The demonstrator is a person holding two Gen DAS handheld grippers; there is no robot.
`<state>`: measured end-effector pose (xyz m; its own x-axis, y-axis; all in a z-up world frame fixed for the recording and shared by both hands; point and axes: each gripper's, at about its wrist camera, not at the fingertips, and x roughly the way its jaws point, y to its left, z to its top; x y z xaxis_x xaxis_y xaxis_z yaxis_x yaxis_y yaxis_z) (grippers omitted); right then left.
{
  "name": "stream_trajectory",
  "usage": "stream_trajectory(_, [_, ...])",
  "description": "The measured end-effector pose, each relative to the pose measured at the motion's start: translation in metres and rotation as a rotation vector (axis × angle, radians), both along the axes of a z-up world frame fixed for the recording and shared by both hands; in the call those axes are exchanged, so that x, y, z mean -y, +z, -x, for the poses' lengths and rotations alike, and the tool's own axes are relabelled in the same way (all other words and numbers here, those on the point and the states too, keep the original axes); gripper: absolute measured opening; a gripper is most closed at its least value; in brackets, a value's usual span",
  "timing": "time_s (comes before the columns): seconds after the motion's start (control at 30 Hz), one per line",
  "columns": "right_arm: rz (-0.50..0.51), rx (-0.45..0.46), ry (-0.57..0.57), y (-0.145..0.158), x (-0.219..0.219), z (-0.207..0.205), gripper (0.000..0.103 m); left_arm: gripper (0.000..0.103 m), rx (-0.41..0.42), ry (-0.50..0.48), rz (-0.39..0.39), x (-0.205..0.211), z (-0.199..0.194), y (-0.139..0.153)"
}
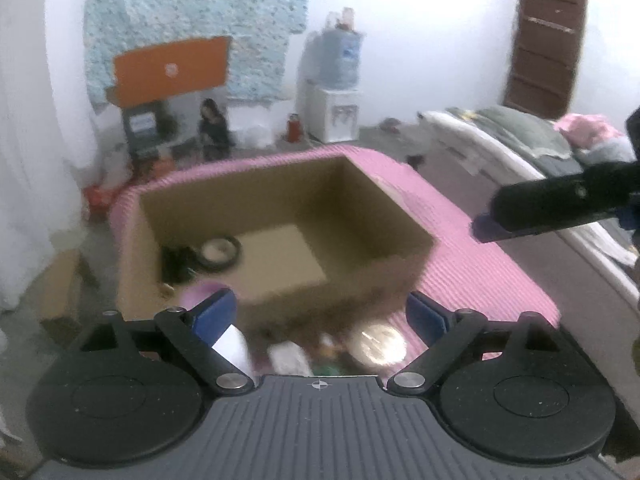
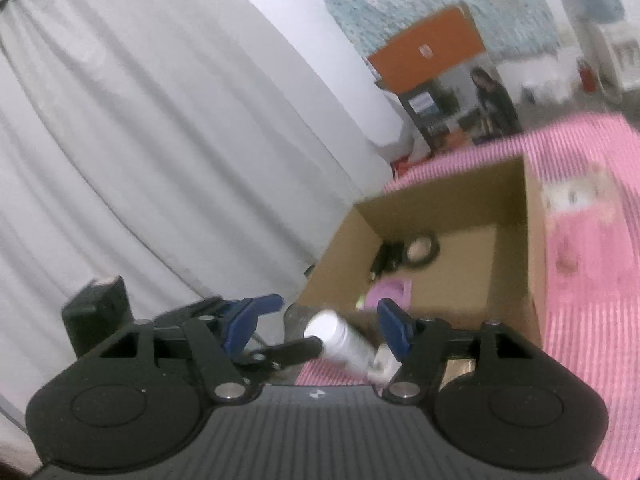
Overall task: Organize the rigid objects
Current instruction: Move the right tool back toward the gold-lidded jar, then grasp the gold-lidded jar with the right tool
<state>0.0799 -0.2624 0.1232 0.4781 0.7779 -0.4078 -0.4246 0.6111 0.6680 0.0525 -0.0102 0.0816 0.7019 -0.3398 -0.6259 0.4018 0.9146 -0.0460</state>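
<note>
The box point(image 1: 280, 216) is plain brown cardboard, matt inside and out, standing on a pink ribbed cloth point(image 1: 480, 240) with fine ridges. Near the left gripper point(image 1: 320, 312) lies a shiny gold metal lid point(image 1: 378, 346). The gripper's fingers point(image 1: 424, 316) are matt blue plastic on black plastic arms. A smooth white plastic bottle point(image 2: 340, 336) looks slightly glossy. The curtain point(image 2: 160, 140) is soft pale cloth
</note>
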Motion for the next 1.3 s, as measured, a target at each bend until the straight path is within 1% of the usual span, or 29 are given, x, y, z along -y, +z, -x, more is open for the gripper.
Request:
stream_trajectory(0.1, [0.002,-0.037,-0.033,-0.021,0.005,0.011,0.069,0.092,0.001,-0.039,-0.005,0.013,0.009,-0.023])
stream_trajectory(0.2, [0.005,-0.095,-0.064,-0.047,0.009,0.015,0.069,0.092,-0.006,-0.079,-0.050,0.030,0.013,-0.044])
stream_trajectory(0.33, [0.019,-0.174,-0.113,-0.079,0.013,0.010,0.069,0.092,-0.041,-0.111,-0.093,0.047,0.010,-0.071])
stream_trajectory(0.43, [0.035,-0.236,-0.142,-0.102,0.013,0.001,0.069,0.092,-0.064,-0.122,-0.108,0.057,0.005,-0.087])
stream_trajectory(0.53, [0.065,-0.276,-0.156,-0.121,0.012,-0.008,0.066,0.092,-0.094,-0.125,-0.113,0.065,0.000,-0.100])
stream_trajectory(0.73, [0.097,-0.321,-0.154,-0.141,0.009,-0.030,0.055,0.091,-0.119,-0.128,-0.131,0.070,-0.015,-0.110])
stream_trajectory(0.83, [0.105,-0.330,-0.148,-0.146,0.007,-0.039,0.053,0.091,-0.128,-0.125,-0.132,0.071,-0.021,-0.113])
stream_trajectory(1.0, [0.118,-0.348,-0.110,-0.151,-0.001,-0.050,0.052,0.091,-0.142,-0.120,-0.128,0.074,-0.032,-0.116])
stream_trajectory(1.1, [0.097,-0.368,-0.081,-0.155,-0.005,-0.054,0.052,0.091,-0.145,-0.121,-0.124,0.074,-0.032,-0.115])
stream_trajectory(1.3, [0.106,-0.377,-0.084,-0.153,0.000,-0.048,0.052,0.091,-0.148,-0.161,-0.112,0.084,-0.028,-0.113])
